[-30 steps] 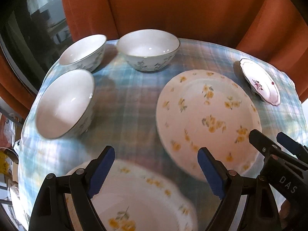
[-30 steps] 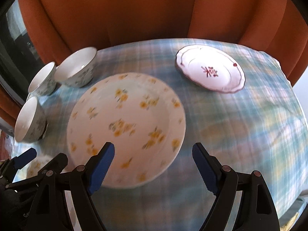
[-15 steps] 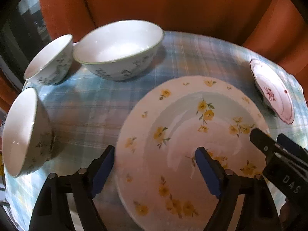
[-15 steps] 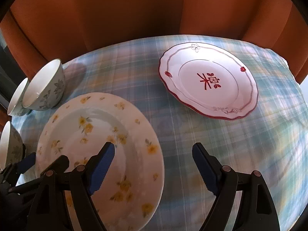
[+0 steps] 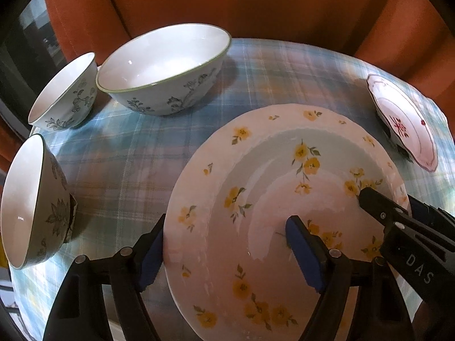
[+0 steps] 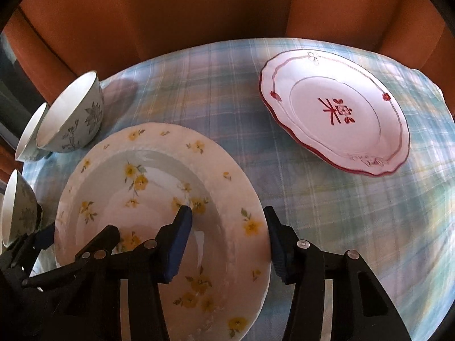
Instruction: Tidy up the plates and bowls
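A large yellow-flowered plate (image 5: pixel 284 187) lies on the plaid tablecloth; it also shows in the right wrist view (image 6: pixel 136 193). My left gripper (image 5: pixel 227 253) is open and straddles the plate's left rim, one finger outside the edge, one over the plate. My right gripper (image 6: pixel 227 244) is open and straddles the plate's right rim the same way. Neither gripper has closed on the rim. Three white bowls with blue-grey flowers (image 5: pixel 167 68) (image 5: pixel 65 96) (image 5: pixel 31 201) stand to the left. A red-trimmed plate (image 6: pixel 338 110) lies at the far right.
The round table has a blue plaid cloth (image 6: pixel 204 91). Orange upholstered seating (image 6: pixel 216 8) wraps around the far side. The cloth's edge falls away at the right (image 6: pixel 438 91).
Both grippers have moved forward and down onto the yellow-flowered plate, so each now straddles one side of its rim. Both stay open. A second flowered plate seen under the left gripper has left view.
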A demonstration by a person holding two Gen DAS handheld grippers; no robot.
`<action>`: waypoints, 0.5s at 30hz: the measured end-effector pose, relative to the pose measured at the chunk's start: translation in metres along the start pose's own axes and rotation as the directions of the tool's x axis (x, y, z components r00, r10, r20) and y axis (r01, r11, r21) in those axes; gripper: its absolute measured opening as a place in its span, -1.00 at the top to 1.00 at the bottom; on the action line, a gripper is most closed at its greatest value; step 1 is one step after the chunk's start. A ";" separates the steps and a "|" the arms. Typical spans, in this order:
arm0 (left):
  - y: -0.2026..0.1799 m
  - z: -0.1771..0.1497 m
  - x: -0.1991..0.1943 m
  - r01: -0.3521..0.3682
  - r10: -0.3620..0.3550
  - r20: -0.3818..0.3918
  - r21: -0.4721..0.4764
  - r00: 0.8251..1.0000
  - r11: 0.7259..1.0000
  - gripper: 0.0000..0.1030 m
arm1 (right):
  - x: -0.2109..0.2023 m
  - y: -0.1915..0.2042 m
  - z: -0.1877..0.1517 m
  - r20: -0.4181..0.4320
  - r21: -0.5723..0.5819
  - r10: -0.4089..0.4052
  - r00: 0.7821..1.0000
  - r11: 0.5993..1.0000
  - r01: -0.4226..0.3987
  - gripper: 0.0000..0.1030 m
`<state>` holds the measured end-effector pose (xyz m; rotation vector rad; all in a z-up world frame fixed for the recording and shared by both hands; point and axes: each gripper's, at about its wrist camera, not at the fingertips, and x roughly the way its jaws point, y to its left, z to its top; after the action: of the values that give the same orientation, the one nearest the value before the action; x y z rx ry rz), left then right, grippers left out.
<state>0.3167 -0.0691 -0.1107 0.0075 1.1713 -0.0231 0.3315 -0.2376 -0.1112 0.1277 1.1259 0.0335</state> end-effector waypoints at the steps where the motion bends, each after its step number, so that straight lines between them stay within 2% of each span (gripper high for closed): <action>1: -0.002 -0.003 -0.001 0.003 -0.003 -0.008 0.002 1.000 1.000 -0.58 | -0.001 -0.001 -0.002 -0.006 0.001 -0.005 1.000 1.000 0.005 -0.06; 6: -0.014 -0.023 -0.010 0.027 -0.026 -0.033 0.034 0.999 0.999 -0.58 | -0.012 -0.010 -0.019 -0.032 0.027 -0.028 0.999 0.999 0.029 -0.06; 15: -0.040 -0.063 -0.027 0.065 -0.056 -0.070 0.123 0.996 0.990 -0.57 | -0.043 -0.035 -0.070 -0.079 0.062 -0.060 0.995 0.996 0.065 -0.11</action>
<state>0.2474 -0.1074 -0.1104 0.0841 1.2346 -0.1509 0.2488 -0.2707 -0.1063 0.1501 1.2074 -0.0543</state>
